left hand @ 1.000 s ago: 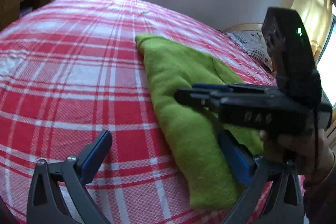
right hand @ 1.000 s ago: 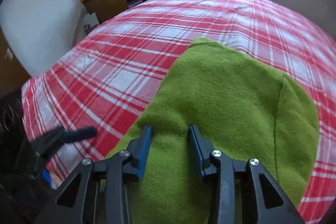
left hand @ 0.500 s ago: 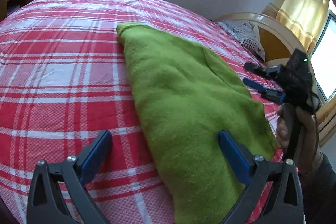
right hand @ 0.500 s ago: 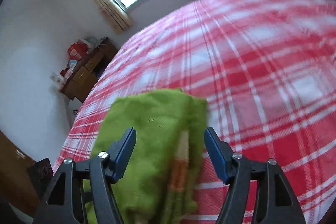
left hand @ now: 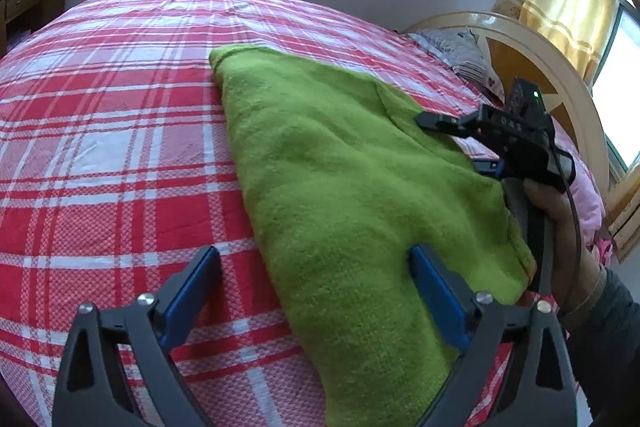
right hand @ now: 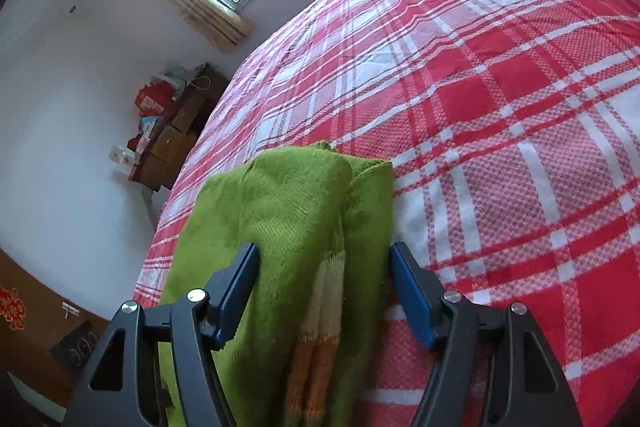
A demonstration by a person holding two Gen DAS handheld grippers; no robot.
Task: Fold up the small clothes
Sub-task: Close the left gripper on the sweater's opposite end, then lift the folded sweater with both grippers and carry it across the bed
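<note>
Green sweater (left hand: 340, 187) lies folded on plaid bedspread (left hand: 112, 147).

Our left gripper (left hand: 316, 291) points down at a slant, its jaws spread wide; they have just eased in a little, and the blue pads (left hand: 192, 291) press on nothing. Our right gripper (right hand: 324, 287), seen from the left wrist camera at about three o'clock, lies rolled on its side, one finger stacked over the other, tips aimed toward nine o'clock. Its jaws stand partly apart after opening. Our right hand (left hand: 560, 227) wraps the handle below it, a dark sleeve (left hand: 608, 339) at the wrist.
</note>
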